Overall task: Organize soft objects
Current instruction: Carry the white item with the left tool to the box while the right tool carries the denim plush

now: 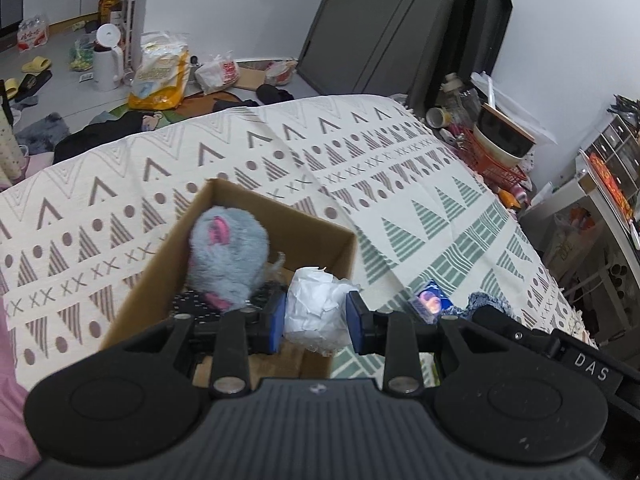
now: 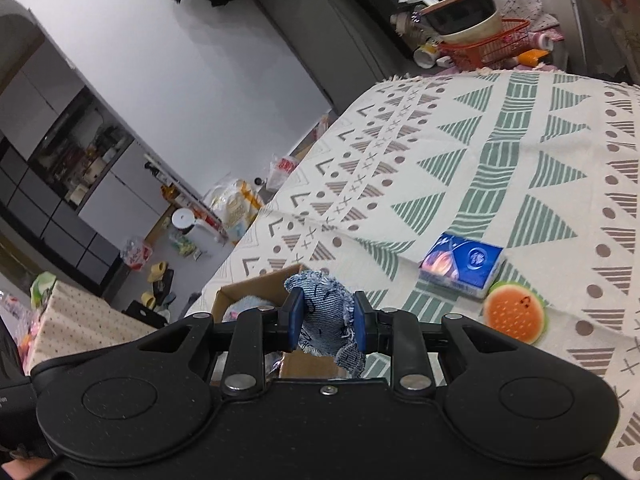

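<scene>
Patterned bedspread (image 1: pixel 400 184) under cardboard box (image 1: pixel 280 216); left gripper (image 1: pixel 316 312) pinching white wad (image 1: pixel 316 304) over box, right gripper (image 2: pixel 326 316) pinching denim scrap (image 2: pixel 326 316) beside box.

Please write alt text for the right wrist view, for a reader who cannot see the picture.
The right gripper holds a frayed denim scrap between its blue jaws, above an open cardboard box on a patterned bedspread. To the right lie a blue tissue pack and an orange-slice sponge.
</scene>
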A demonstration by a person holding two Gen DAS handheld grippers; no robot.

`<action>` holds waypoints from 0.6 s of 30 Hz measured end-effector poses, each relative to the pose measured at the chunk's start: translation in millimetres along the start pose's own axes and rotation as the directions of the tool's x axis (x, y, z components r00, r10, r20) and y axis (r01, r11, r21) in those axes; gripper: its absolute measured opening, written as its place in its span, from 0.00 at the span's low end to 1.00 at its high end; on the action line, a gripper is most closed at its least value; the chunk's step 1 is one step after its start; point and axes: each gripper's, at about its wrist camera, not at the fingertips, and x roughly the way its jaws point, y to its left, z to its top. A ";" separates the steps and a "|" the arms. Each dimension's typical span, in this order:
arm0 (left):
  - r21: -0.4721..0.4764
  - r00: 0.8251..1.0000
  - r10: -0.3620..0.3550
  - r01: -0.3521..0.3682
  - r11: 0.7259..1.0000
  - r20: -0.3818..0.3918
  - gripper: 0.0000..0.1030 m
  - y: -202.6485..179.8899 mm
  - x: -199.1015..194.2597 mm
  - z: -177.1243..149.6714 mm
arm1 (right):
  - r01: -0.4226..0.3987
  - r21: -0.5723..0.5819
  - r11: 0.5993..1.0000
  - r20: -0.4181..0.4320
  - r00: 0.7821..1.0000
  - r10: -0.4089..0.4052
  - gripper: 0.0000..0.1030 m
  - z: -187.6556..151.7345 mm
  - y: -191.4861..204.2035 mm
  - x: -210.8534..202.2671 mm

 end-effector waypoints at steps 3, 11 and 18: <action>-0.015 1.000 0.011 -0.011 1.000 -0.011 0.30 12.4 -0.1 -0.1 | -0.011 -0.020 1.000 -0.016 1.000 0.010 0.25 -4.3 10.7 3.8; -0.067 0.997 0.049 -0.052 0.996 -0.053 0.30 47.9 6.0 -5.0 | -0.023 -0.067 0.997 -0.047 0.999 0.020 0.25 -15.4 34.0 15.4; -0.081 0.993 0.086 -0.093 0.992 -0.086 0.30 67.9 10.6 -6.9 | -0.034 -0.102 0.994 -0.092 0.996 0.024 0.25 -28.3 49.4 28.6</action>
